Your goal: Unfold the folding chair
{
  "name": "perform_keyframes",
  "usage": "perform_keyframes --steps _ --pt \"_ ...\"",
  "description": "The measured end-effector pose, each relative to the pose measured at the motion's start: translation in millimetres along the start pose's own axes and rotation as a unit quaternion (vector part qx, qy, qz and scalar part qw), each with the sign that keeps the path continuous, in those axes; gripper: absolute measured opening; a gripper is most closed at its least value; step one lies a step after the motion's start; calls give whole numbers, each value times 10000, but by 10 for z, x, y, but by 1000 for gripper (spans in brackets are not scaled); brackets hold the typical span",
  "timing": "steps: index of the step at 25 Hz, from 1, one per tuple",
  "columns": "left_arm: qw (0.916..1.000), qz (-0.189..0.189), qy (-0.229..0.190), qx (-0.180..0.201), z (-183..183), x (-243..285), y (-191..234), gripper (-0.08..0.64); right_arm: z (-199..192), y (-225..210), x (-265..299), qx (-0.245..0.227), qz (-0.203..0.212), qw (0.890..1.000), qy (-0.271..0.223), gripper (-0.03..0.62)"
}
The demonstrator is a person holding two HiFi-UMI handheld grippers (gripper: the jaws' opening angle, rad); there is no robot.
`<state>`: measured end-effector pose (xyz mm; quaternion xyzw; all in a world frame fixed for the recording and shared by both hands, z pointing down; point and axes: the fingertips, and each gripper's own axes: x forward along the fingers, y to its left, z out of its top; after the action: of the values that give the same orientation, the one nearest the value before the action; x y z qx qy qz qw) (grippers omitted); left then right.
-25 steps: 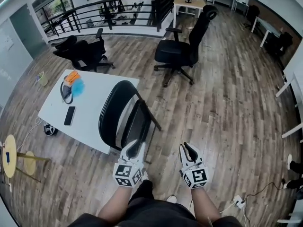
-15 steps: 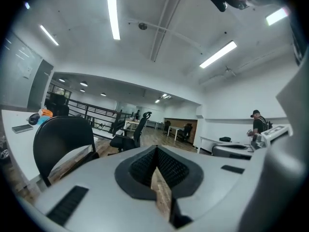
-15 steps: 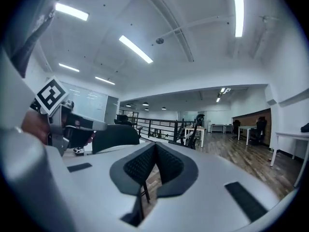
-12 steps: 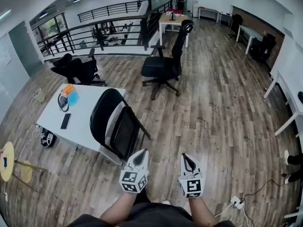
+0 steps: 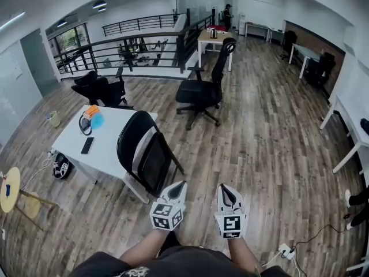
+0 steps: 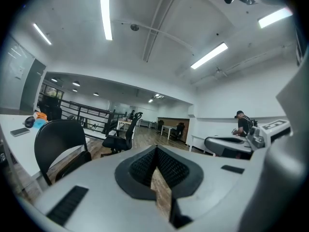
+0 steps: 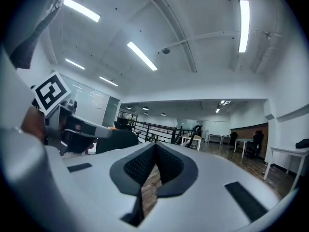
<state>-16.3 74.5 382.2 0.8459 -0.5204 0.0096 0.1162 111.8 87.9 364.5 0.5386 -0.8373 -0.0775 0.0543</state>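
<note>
The black folding chair stands on its own legs on the wood floor, close against the white table, its seat tilted down steeply. In the left gripper view the chair appears at the left, well apart. My left gripper is shut and empty, held low in front of the person, a short way right of the chair's front leg. My right gripper is beside it, also shut with nothing in it. Both point roughly level over the floor. The closed jaws fill the left gripper view and the right gripper view.
The table carries a phone, headphones and an orange and blue item. A black office chair stands beyond, another at the far left by the railing. A round yellow stool is at the left, a power strip at lower right.
Both grippers have drawn back from the chair toward the person and closed. The left gripper, earlier at the chair's seat edge, is now apart from it. The chair stays standing.
</note>
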Motion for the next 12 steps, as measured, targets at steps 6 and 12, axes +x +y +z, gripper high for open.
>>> perform_keyframes --steps 6,12 --pt "10000 -26 12 54 -12 -89 -113 5 -42 98 -171 61 161 9998 83 14" --pt "9999 -15 146 43 -206 -159 -190 5 -159 169 -210 139 216 9996 128 14"
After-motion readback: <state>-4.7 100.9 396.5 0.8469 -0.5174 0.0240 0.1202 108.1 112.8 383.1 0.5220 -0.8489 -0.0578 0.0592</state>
